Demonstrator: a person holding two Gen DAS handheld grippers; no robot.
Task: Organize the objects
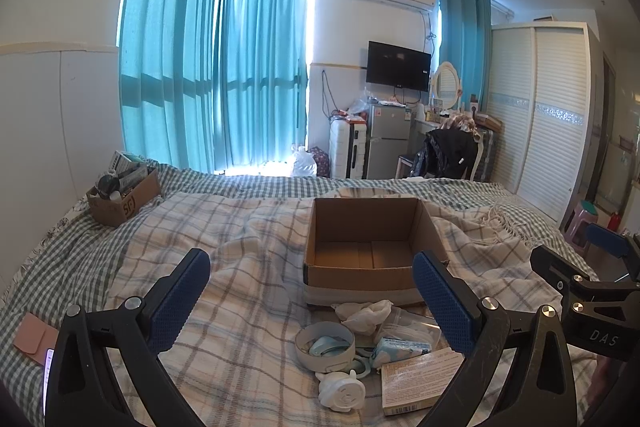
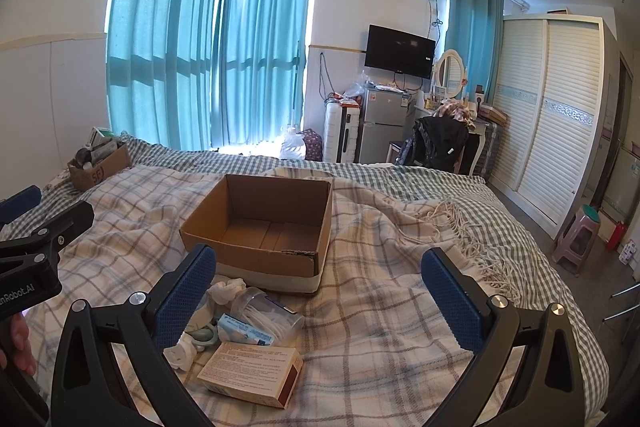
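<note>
Both the left gripper (image 1: pixel 311 297) and right gripper (image 2: pixel 319 287) hover with jaws wide and empty, nothing yet packed: the loose medicine box (image 2: pixel 251 373) at 7 o'clock needs grasping, then lifting into the empty cardboard box (image 2: pixel 260 227) at 12 o'clock.

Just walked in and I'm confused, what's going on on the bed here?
A person is tidying small items with two handheld grippers. Both the left gripper and right gripper are open and hold nothing. The cardboard box on the plaid blanket is empty, and the pile before it, including a paper carton, is untouched.
</note>
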